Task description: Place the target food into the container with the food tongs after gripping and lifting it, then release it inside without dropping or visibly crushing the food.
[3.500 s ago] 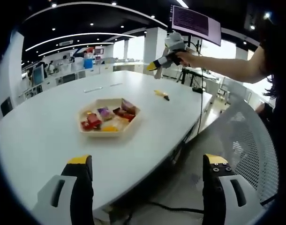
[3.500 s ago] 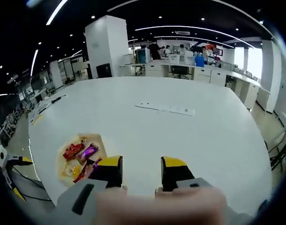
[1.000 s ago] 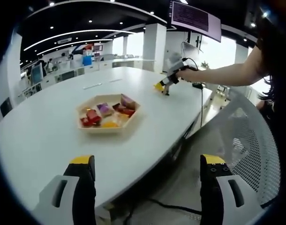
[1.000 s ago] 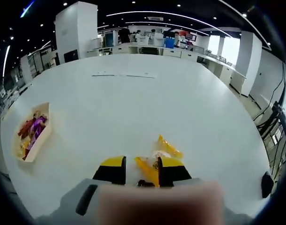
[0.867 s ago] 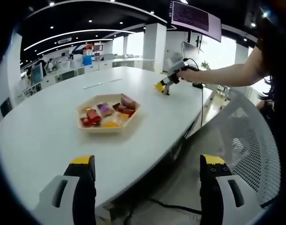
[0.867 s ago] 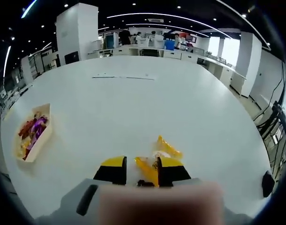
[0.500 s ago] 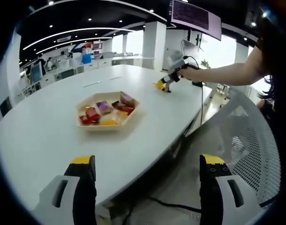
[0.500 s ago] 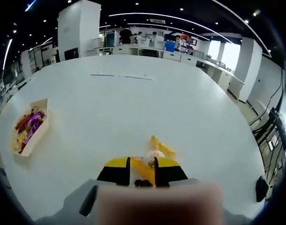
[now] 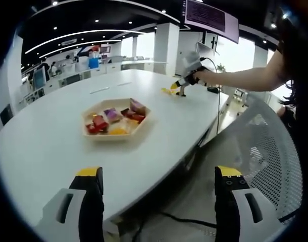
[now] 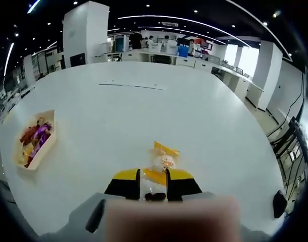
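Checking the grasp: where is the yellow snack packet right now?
In the right gripper view, the yellow snack packet sits pinched in the right gripper above the white table, far right of the tray.

Grey tongs [image 9: 154, 201] with black, yellow-tipped jaws; person's dark sleeve [image 9: 288, 48].

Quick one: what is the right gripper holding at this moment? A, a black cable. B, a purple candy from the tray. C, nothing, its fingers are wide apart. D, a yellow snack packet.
D: in the right gripper view, the right gripper has its fingers closed on the yellow snack packet, which sticks out above the white table.
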